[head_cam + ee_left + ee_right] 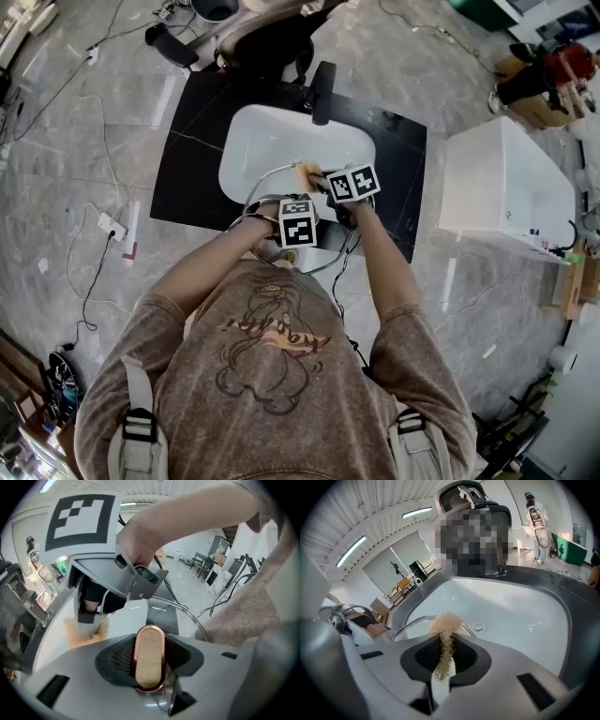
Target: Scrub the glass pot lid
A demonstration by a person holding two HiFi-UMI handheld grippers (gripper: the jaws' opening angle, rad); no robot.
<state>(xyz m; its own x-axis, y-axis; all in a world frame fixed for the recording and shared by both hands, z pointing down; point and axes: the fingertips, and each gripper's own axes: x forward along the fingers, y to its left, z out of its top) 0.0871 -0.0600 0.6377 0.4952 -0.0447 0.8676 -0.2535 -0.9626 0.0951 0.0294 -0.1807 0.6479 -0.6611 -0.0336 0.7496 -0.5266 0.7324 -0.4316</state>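
Over the white sink (281,131) I hold the glass pot lid (270,174) by its wooden, copper-rimmed knob (150,657); my left gripper (150,660) is shut on that knob, and the lid's metal rim (187,613) curves off to the right. My right gripper (443,663) is shut on a tan fibrous scrubber (446,623), whose tuft rests against the lid's rim (412,620). In the left gripper view the right gripper (91,616) presses the scrubber (86,632) onto the glass. In the head view the left gripper (298,220) is near me and the right gripper (328,183) sits just beyond it by the scrubber (307,173).
The sink basin (511,606) has a drain (478,628) and sits in a black counter (197,141). A black faucet (323,92) stands at its far edge. An office chair (262,37) is behind it, a white tub (506,183) to the right, and cables (89,281) on the floor.
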